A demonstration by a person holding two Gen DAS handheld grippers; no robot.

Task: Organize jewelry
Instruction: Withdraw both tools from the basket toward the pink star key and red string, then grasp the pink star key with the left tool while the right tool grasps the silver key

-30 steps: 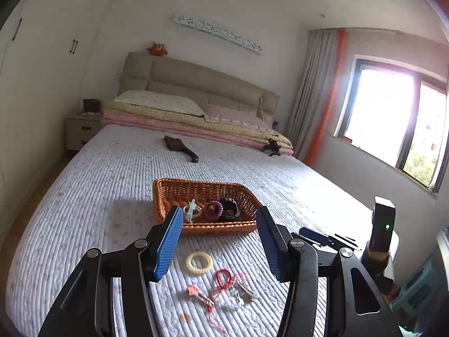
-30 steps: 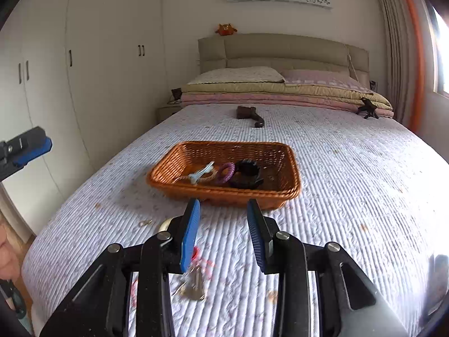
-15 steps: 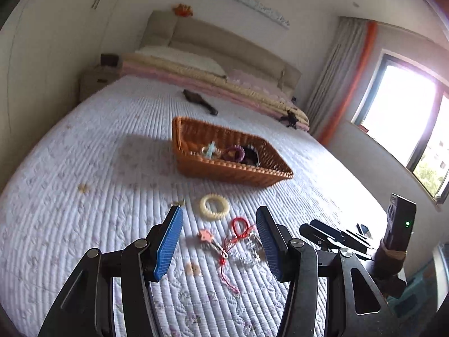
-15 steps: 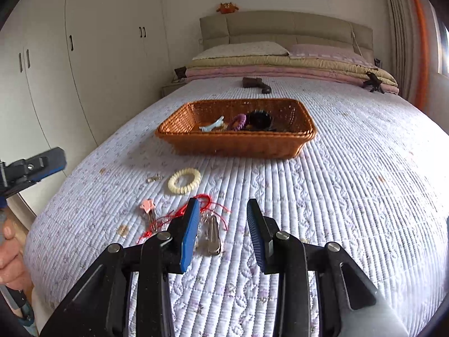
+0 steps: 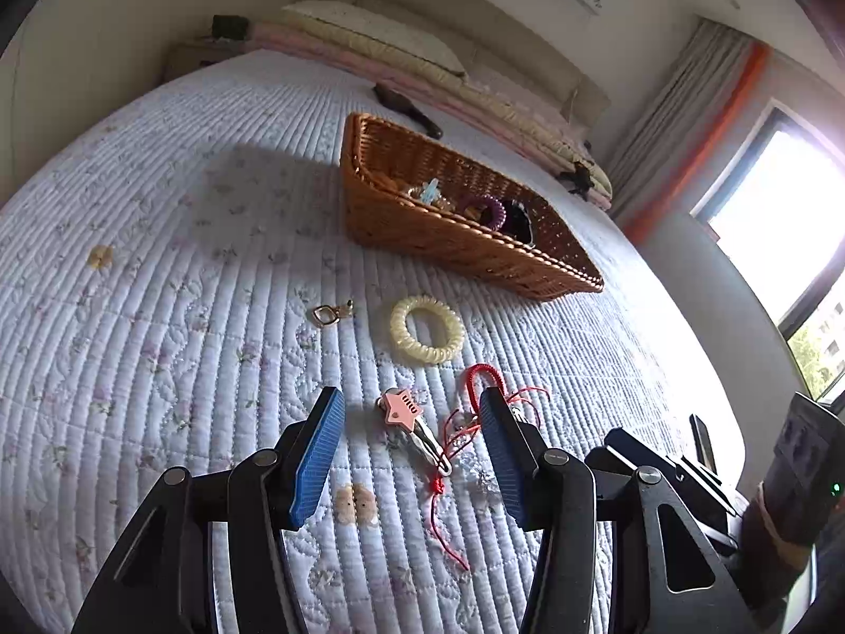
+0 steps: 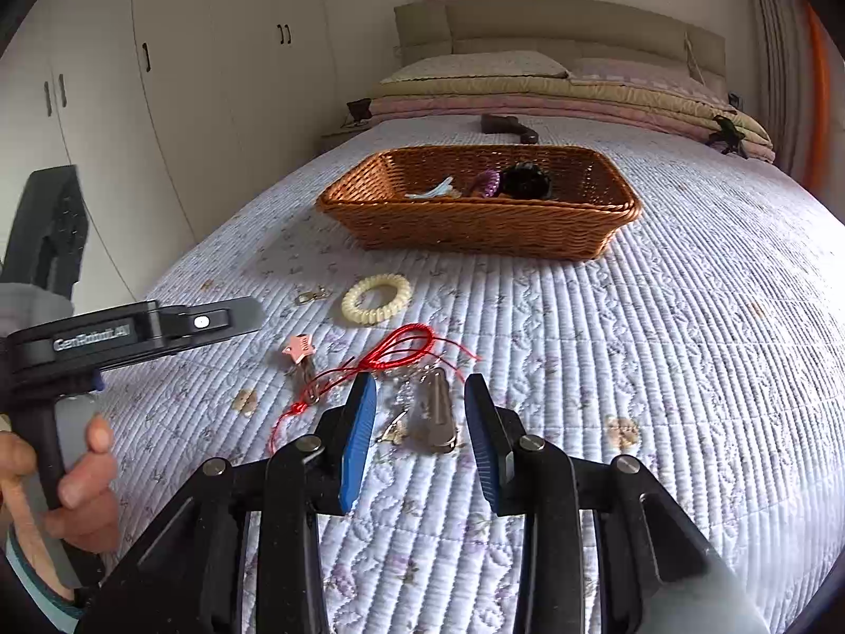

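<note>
Loose jewelry lies on the quilted bed in front of a wicker basket (image 5: 449,232) (image 6: 475,227). A pink star hair clip (image 5: 404,412) (image 6: 300,347) sits between the fingers of my open left gripper (image 5: 412,422). A red cord bracelet (image 5: 483,375) (image 6: 401,348) lies beside it. My open right gripper (image 6: 420,407) straddles a silver hair clip (image 6: 435,415). A cream coil ring (image 5: 426,328) (image 6: 376,298) and a small gold clasp (image 5: 327,314) (image 6: 311,295) lie nearer the basket. The basket holds a purple coil tie (image 6: 486,182), a black one and a light blue clip.
A dark brush (image 6: 509,127) lies on the bed beyond the basket, with pillows (image 6: 475,66) at the headboard. White wardrobes (image 6: 158,79) line the left side. A window (image 5: 781,222) is at the right. The left gripper's body (image 6: 132,330) reaches in at the left of the right wrist view.
Both grippers have tilted down and moved closer to the loose jewelry on the quilt. The left now brackets the pink star clip, the right the silver clip. Both stay open.
</note>
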